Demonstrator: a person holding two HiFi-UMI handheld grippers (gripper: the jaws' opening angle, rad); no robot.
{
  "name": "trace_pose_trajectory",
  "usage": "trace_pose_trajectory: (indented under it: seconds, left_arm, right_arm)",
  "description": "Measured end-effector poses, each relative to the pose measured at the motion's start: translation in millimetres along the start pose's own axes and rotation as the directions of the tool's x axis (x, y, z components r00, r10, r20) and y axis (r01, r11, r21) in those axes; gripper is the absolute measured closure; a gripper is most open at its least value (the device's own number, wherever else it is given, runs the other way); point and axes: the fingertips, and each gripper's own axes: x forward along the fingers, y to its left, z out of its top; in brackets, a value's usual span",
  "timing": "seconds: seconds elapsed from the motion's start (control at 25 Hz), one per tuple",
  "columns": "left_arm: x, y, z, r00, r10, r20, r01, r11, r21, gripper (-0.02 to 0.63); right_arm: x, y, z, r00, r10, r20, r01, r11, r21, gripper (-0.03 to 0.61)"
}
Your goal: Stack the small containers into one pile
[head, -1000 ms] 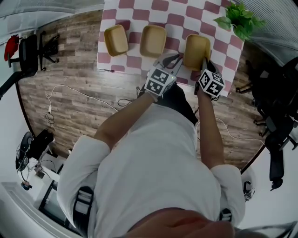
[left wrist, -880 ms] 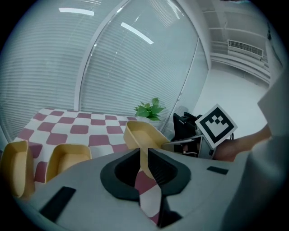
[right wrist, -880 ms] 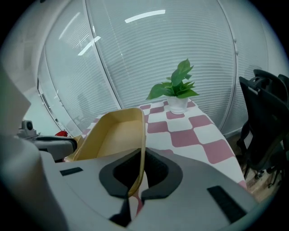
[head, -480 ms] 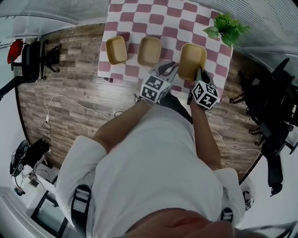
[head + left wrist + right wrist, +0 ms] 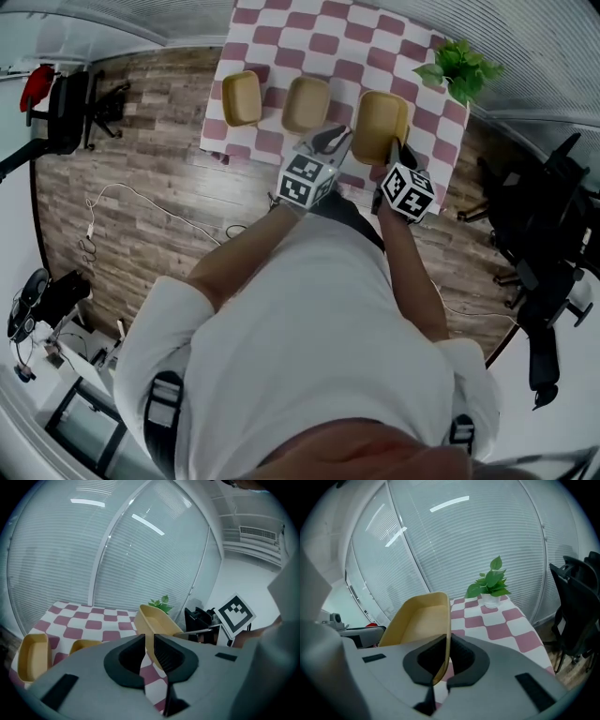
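Three tan containers are in view on a red-and-white checked table [image 5: 328,42]. The right container [image 5: 380,122] is lifted off the cloth and tilted. My right gripper [image 5: 396,148] is shut on its near wall, which runs straight between the pads [image 5: 448,656]. My left gripper [image 5: 337,136] sits at that container's near left corner [image 5: 157,620]; its jaws stand almost together [image 5: 149,644], with the container's edge running into the narrow gap. The middle container [image 5: 307,103] and the left container [image 5: 242,97] rest side by side on the cloth.
A potted plant [image 5: 459,66] stands at the table's far right corner. Black office chairs stand right of the table [image 5: 539,234] and at the far left [image 5: 70,103]. Cables lie on the wooden floor [image 5: 122,202]. Blinds cover the windows behind the table.
Both grippers and the right container have risen together, staying in the same place relative to each other. The other two containers have not moved. The head view now sits higher, so the table looks smaller.
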Motion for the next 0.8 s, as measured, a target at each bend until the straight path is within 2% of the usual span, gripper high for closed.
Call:
trace_pose_trajectory:
  seconds: [0.2, 0.4, 0.8]
  left_arm:
    - [-21.5, 29.7, 5.1, 1.000, 0.022, 0.006, -0.022, 1.000, 0.011, 0.561]
    - [-48.2, 73.6, 8.1, 1.000, 0.026, -0.004, -0.026, 0.999, 0.031, 0.563]
    - [-77.0, 139.2, 12.0, 0.999, -0.048, -0.018, 0.049, 0.998, 0.050, 0.561]
  right_arm:
    - [13.4, 36.3, 4.1, 1.000, 0.025, -0.007, -0.025, 1.000, -0.014, 0.546]
    - [32.2, 83.9, -2.2, 1.000, 0.017, -0.012, -0.017, 1.000, 0.000, 0.546]
    - [57.4, 145.1, -16.1, 0.998, -0.066, -0.001, 0.065, 0.995, 0.079, 0.546]
